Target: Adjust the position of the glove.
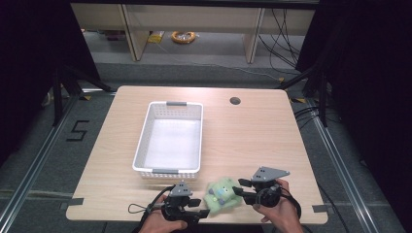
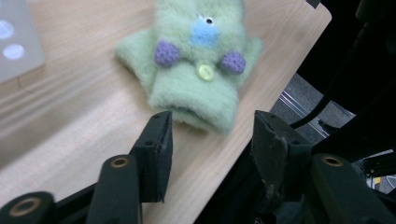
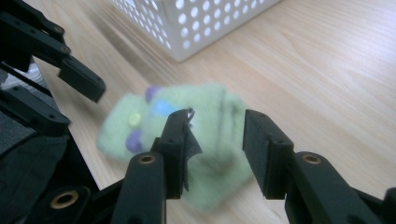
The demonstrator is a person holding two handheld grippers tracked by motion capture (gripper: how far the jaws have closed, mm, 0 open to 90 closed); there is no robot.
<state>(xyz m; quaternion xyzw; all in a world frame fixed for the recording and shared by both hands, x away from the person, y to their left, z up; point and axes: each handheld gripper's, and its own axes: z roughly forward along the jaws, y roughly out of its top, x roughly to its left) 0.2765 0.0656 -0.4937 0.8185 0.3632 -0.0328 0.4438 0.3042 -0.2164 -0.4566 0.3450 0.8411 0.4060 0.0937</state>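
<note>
High view. A light wooden table (image 1: 252, 141) with a white perforated basket (image 1: 168, 138) standing lengthwise left of centre, grey handles at its near and far ends. A green knitted mitten (image 1: 221, 194) (a creature face, purple knobs, a blue patch, a yellow button) lies on the table near the front edge, just beyond the basket's near right corner. The left gripper (image 1: 197, 202), held in a hand at the bottom edge, sits just left of the mitten; the right gripper (image 1: 239, 187), topped by a grey three-cornered plate, sits just right of it. The mitten lies between the two.

Left gripper view. The mitten (image 2: 198, 60) lies flat on the wood close to the table edge, its cuff end toward the camera. The left gripper's (image 2: 212, 128) jaws stand apart, with the cuff just ahead of their tips; the pads do not press on it. A corner of the basket (image 2: 18, 42) shows at upper left.

Right gripper view. The mitten (image 3: 187, 140) is blurred. The right gripper's (image 3: 215, 126) jaws straddle its near part and stand open, pads clear of the wool as far as the blur allows. The left gripper (image 3: 77, 84) shows at upper left, the basket (image 3: 196, 23) beyond.
</note>
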